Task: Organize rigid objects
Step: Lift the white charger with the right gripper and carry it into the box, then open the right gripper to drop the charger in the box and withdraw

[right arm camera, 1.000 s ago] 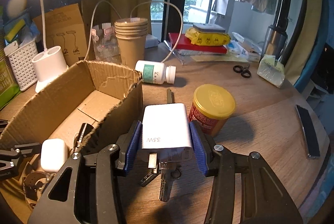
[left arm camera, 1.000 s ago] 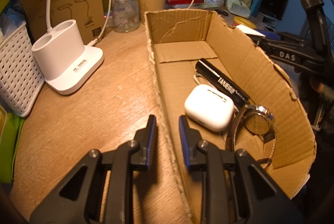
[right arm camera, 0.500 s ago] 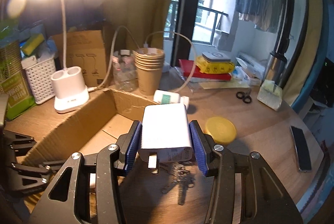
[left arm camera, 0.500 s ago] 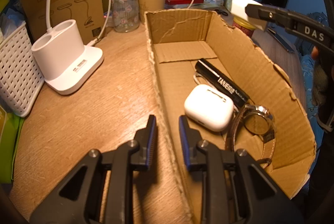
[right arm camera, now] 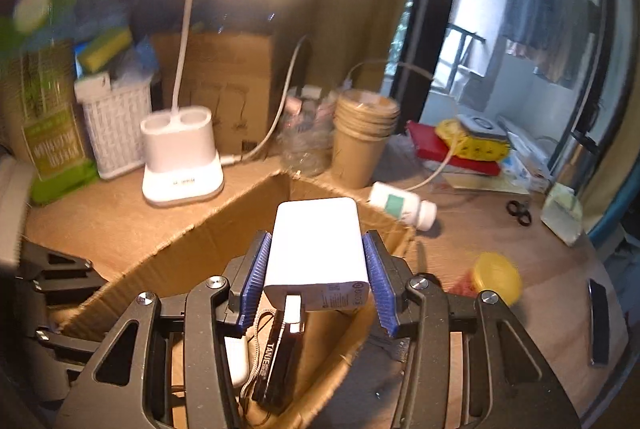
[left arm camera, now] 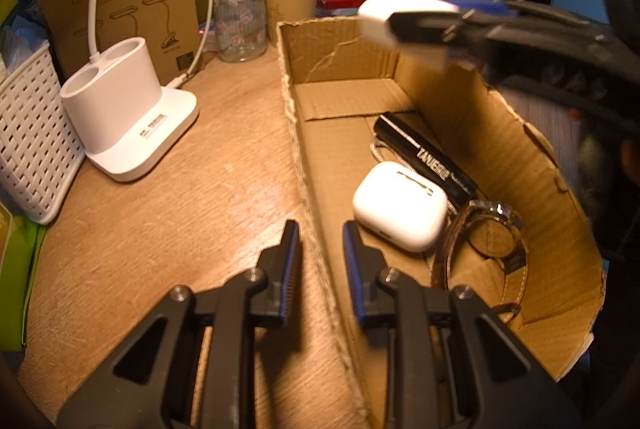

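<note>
The right gripper point(right arm camera: 318, 279) clamps the white charger point(right arm camera: 318, 241) above the cardboard box point(right arm camera: 160, 265). Let go from this height, it could land on the earbud case point(left arm camera: 400, 205) or black tube point(left arm camera: 426, 159) directly below, or glance off the torn wall. The left gripper point(left arm camera: 318, 253), narrow, straddles the box's near wall and pinches it. Beyond lie the wooden desk point(left arm camera: 200, 197), a lamp base point(left arm camera: 128, 117), paper cups point(right arm camera: 366, 141), and a window.
</note>
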